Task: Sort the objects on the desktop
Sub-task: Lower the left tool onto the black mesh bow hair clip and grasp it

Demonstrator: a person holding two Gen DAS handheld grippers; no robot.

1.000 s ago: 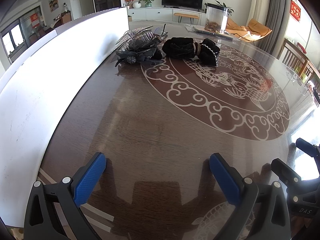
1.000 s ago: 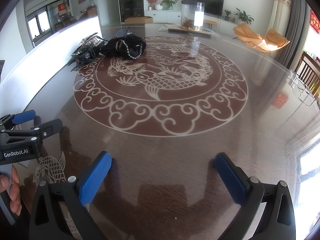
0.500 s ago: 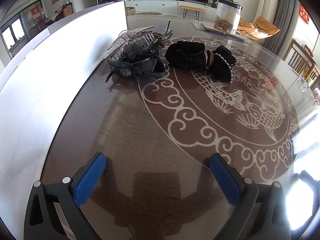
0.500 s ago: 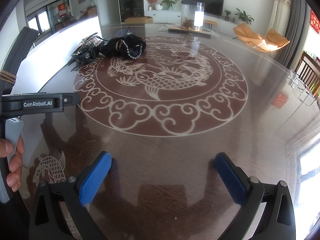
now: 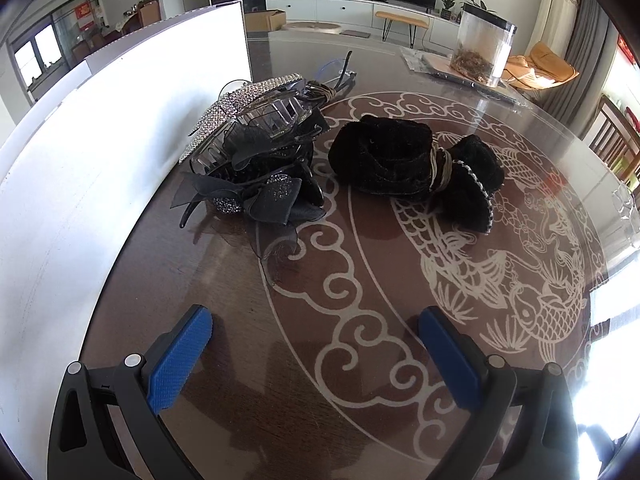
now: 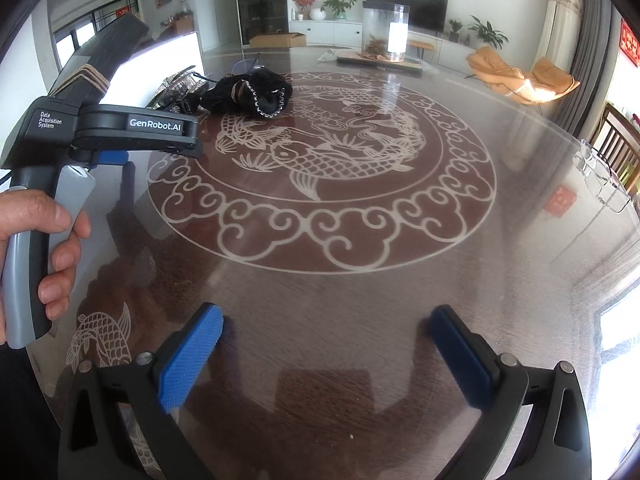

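Hair accessories make up the sorting set: we see two clusters on the glass-topped table [image 5: 224, 360], both at its far left, close beside the white panel [image 5: 100, 160].

The left cluster is a heap: a black bow clip [image 5: 256, 196] nearest us, a clear claw clip [image 5: 276, 114] on top of it, a rhinestone clip [image 5: 240, 98] leaning over the far-left side. They touch and overlap. Just right of the heap, apart from it by a narrow gap, lies the black velvet scrunchie bundle [image 5: 416, 160], tied round its middle with a pale band.

Progress, as we judge it: nothing sorted yet. All items sit in one spot, and no bin or tray shows in either view, so the destination is unknown to us.

Left gripper [image 5: 316, 344]: blue pads spread wide, nothing between them, low over bare table, short of the heap and aimed at it. Right gripper [image 6: 326, 342]: pads likewise wide apart and empty, well back at the near side. The person's hand [image 6: 36, 248] on the left tool's handle shows in the right view.

Orientation: the scrunchie bundle's long axis runs left-right, dipping nearer at its right end, where a beaded edge faces us. The rhinestone clip's long axis runs near-left to far-right. The bow clip's axis is roughly left-right; exact ends are unclear.
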